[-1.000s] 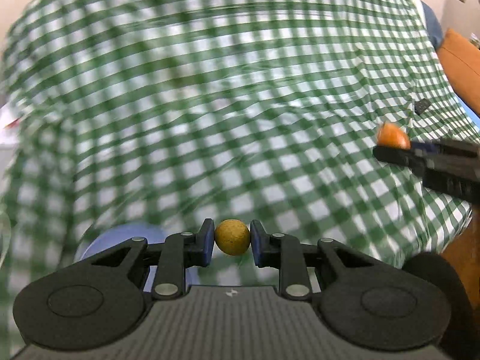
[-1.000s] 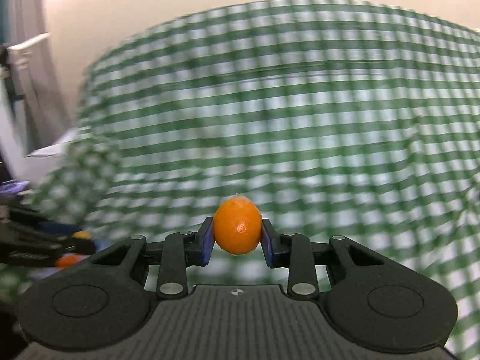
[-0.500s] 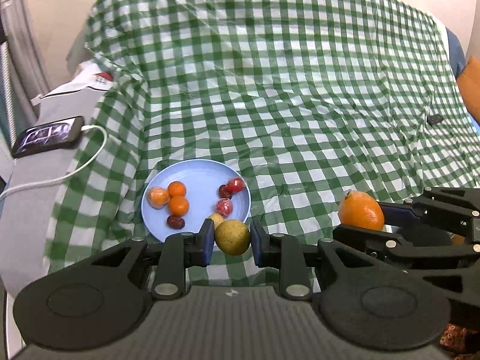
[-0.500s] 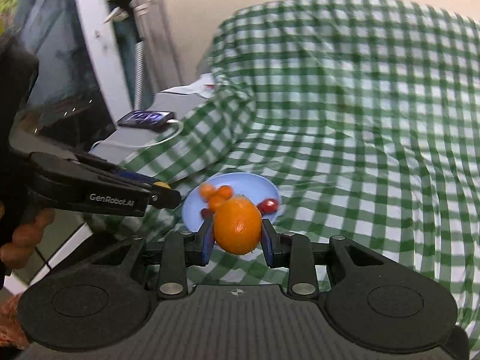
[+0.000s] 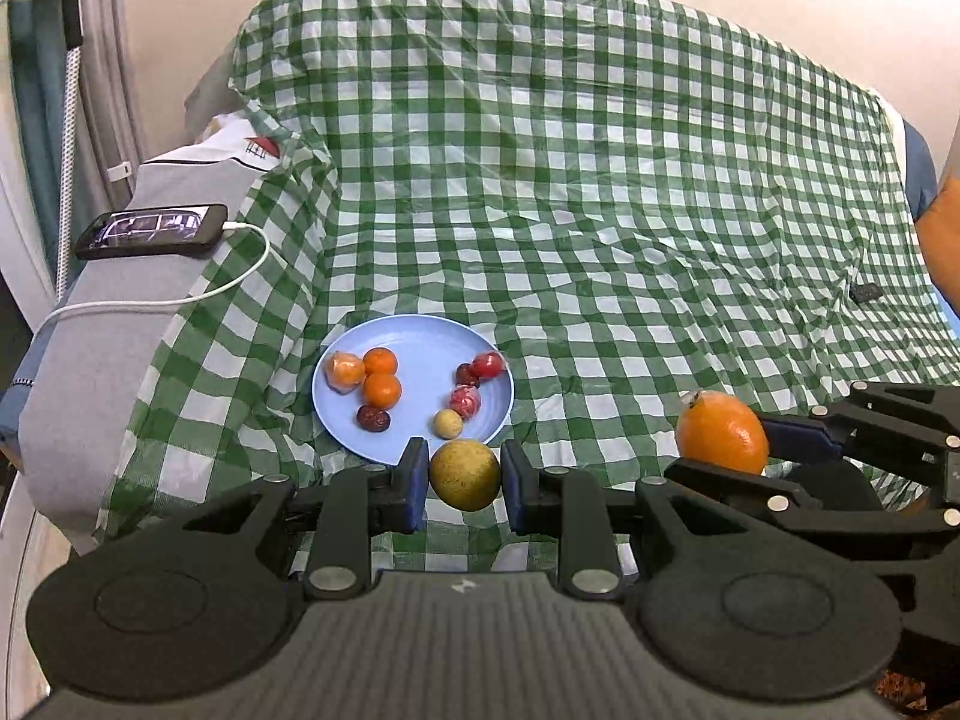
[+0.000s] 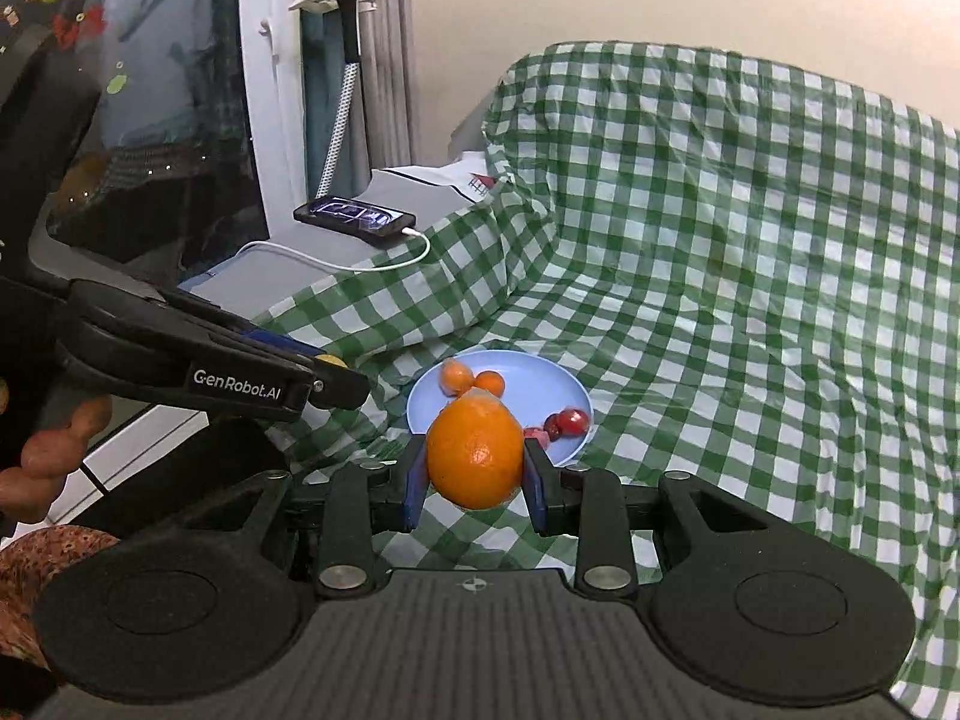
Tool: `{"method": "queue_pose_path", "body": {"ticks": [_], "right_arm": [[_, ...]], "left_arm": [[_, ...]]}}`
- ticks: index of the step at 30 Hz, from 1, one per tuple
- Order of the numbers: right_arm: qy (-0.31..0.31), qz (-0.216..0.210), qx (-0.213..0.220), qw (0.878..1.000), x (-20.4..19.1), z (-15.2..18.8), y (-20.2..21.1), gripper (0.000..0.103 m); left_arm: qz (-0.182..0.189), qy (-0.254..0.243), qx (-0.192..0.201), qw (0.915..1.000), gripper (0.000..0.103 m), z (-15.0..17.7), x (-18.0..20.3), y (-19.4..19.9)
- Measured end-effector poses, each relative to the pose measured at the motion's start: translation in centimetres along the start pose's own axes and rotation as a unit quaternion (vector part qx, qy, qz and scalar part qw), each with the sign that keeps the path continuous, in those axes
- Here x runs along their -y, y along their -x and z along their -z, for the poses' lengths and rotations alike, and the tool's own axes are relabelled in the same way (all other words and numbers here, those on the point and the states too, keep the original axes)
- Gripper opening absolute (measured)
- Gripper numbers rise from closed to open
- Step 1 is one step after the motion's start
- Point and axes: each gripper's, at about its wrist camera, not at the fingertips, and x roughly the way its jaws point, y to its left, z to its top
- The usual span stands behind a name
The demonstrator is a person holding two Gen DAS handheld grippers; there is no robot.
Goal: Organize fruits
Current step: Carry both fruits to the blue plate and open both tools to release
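A light blue plate (image 5: 414,336) lies on the green checked cloth and holds several small orange, red and yellow fruits. My left gripper (image 5: 465,477) is shut on a round yellow-green fruit (image 5: 465,474), held just in front of the plate's near rim. My right gripper (image 6: 475,459) is shut on an orange (image 6: 475,456), held in front of the plate (image 6: 540,375). The orange also shows in the left wrist view (image 5: 722,432), right of the plate. The left gripper's side shows in the right wrist view (image 6: 336,384).
A phone (image 5: 153,230) on a white charging cable (image 5: 240,282) lies on a grey cushion (image 5: 108,348) left of the plate. The checked cloth (image 5: 600,210) rises up behind. An orange cushion (image 5: 942,240) sits at the far right.
Both views have pulled back and steadied from a blurred close-up of the cloth. The plate and phone have come into view. Both grippers still hold their fruits.
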Motion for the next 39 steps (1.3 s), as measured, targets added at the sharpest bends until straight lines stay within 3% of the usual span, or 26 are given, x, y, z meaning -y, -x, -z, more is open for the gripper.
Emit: {"method": "queue_pose_path", "body": {"ticks": [13,39], "right_arm": [[0.002,-0.001,-0.021,1.0,-0.1,-0.1,-1.0,0.034],[-0.009,-0.006,-0.086,0.996,1.3,-1.0,-7.5,0.034]], "left_arm": [[0.003,0.008,0.002,1.0,0.028,-0.1,-0.6,-0.4],[0.005,0.027,-0.03,0.9992,0.028,-2.9,-3.5,-6.5]]}}
